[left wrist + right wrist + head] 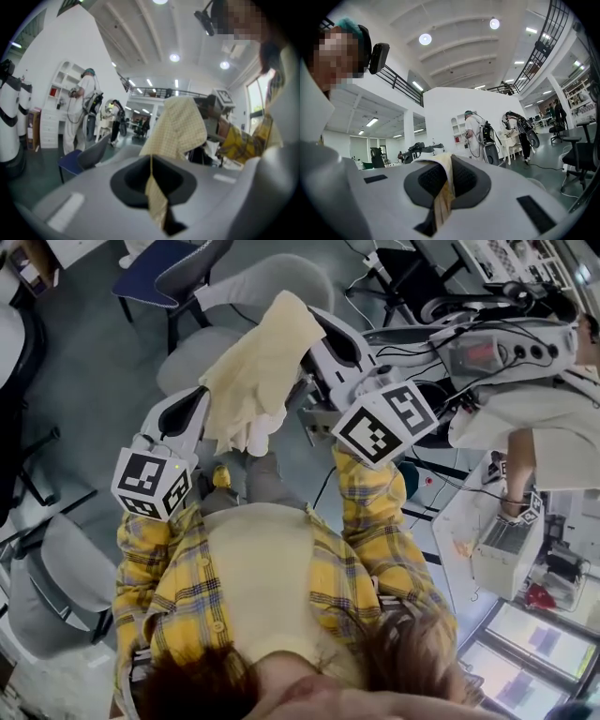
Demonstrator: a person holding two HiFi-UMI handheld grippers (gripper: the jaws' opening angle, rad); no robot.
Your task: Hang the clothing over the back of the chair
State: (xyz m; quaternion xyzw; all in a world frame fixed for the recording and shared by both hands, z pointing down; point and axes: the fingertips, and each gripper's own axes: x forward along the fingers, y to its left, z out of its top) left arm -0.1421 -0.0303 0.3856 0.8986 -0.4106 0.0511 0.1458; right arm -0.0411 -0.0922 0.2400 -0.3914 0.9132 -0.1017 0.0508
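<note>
Between the dark pads of your left gripper (151, 180) the jaws are pressed together on a narrow fold of the pale yellow checked clothing (255, 371), which passes through them as a thin strip and widens into a broad drape just beyond the tips. The jaws of your right gripper (442, 187) are likewise closed on a bunched edge of the same garment; the fabric curls over the top of the pads and hangs down through the slot between them. In the head view you hold both grippers raised in front of you, the left one lower and the right one higher, with the clothing slung between them and falling in loose folds. Directly behind and below the cloth stands the grey chair (272, 282), its curved back and round seat partly covered from this angle; whether the cloth touches it cannot be told. Your yellow plaid sleeves (375, 521) lead back from the two marker cubes (150, 482). A blue chair (150, 263) stands beyond the grey one. Another person in white (525, 427) stands at your right beside a cluttered desk (469, 521).
</note>
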